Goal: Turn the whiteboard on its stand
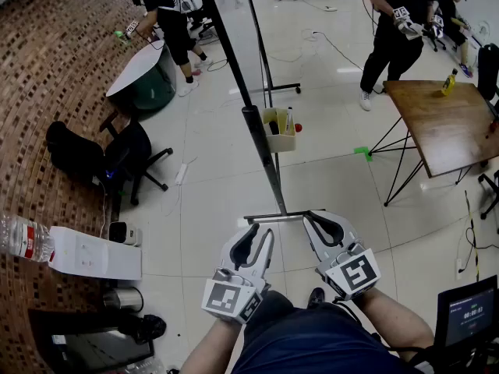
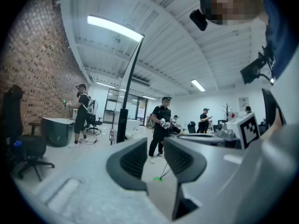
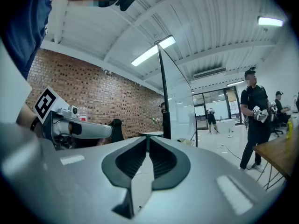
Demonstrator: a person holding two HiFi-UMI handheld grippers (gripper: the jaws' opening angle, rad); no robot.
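Note:
The whiteboard (image 1: 234,61) stands edge-on ahead of me, a thin dark line running from the top of the head view down its black post (image 1: 258,135) to the stand's foot bar (image 1: 273,216). In the left gripper view the post (image 2: 122,123) rises left of the jaws. The right gripper view shows the pale board (image 3: 183,107) straight ahead. My left gripper (image 1: 263,231) (image 2: 154,148) is shut and empty, a narrow slit left between its pads, just short of the foot bar. My right gripper (image 1: 312,218) (image 3: 148,141) is shut on nothing, beside the bar's right end. Neither touches the board.
A small tray with bottles (image 1: 281,135) hangs on the stand. A wooden table (image 1: 444,123) is at the right, a black chair (image 1: 117,158) and a white box (image 1: 93,254) at the left by the brick wall. People (image 1: 394,29) stand farther off. Cables lie on the floor.

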